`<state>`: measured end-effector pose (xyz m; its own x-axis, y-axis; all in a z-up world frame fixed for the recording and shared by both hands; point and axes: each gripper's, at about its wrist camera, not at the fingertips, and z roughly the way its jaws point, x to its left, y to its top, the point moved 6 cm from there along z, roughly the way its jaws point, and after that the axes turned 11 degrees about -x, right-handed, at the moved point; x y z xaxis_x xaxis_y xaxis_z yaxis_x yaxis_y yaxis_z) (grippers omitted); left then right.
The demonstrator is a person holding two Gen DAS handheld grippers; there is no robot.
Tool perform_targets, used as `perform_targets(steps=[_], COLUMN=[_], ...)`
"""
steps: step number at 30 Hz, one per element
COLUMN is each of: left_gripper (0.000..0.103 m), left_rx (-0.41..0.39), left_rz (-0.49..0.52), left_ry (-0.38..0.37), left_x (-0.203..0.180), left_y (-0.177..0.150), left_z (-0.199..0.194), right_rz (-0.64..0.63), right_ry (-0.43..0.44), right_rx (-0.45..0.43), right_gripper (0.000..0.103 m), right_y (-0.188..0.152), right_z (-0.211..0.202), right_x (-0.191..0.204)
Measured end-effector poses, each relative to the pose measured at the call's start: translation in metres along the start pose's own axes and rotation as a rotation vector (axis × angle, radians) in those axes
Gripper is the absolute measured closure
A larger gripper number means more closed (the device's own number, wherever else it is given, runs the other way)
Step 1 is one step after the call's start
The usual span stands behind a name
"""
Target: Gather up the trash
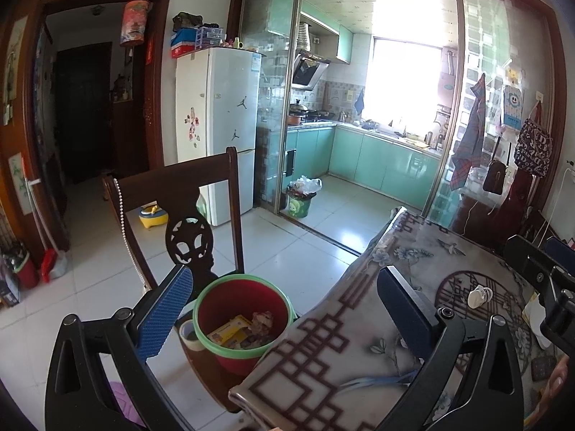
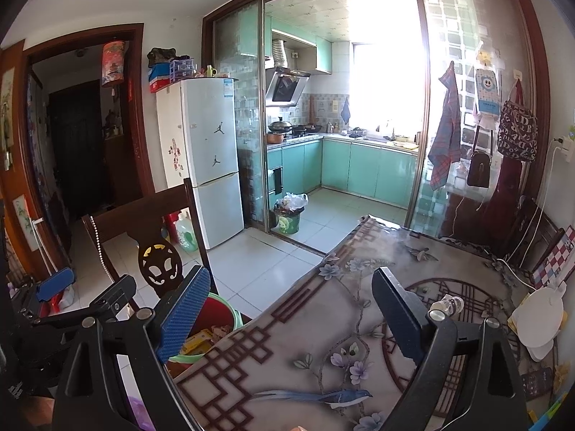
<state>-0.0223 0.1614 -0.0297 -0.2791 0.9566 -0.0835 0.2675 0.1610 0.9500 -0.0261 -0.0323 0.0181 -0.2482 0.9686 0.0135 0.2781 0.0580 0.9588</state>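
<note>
A red bin with a green rim (image 1: 241, 318) stands on a wooden chair seat beside the table (image 1: 323, 352). It holds a yellow packet (image 1: 230, 330) and crumpled brown scraps (image 1: 262, 323). The bin also shows in the right wrist view (image 2: 221, 318), partly hidden by a finger. My left gripper (image 1: 287, 298) is open and empty, above the bin and the table edge. My right gripper (image 2: 291, 294) is open and empty over the patterned tablecloth (image 2: 323, 323). A small white object (image 1: 476, 296) lies on the table; it also shows in the right wrist view (image 2: 447, 303).
A dark wooden chair (image 1: 187, 194) stands left of the table. A roll of tape (image 1: 188, 334) lies on its seat by the bin. A white fridge (image 1: 215, 122) and a green kitchen bin (image 1: 302, 201) stand beyond. White items (image 2: 539, 323) sit at the table's right.
</note>
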Motion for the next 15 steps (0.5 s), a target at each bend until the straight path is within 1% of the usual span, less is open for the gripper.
perform_targets(steps=[8,15], left_gripper=[0.0,0.0], left_rx=[-0.002,0.002], left_rz=[0.005,0.007], left_ry=[0.007,0.012], left_x=[0.001,0.002], left_y=[0.002,0.003], left_z=[0.004,0.007], right_rz=[0.0,0.006], right_ry=[0.002,0.005], right_rx=[0.001,0.013], right_gripper=[0.011,0.011], right_y=[0.001,0.0], right_z=[0.0,0.011], right_x=[0.0,0.0])
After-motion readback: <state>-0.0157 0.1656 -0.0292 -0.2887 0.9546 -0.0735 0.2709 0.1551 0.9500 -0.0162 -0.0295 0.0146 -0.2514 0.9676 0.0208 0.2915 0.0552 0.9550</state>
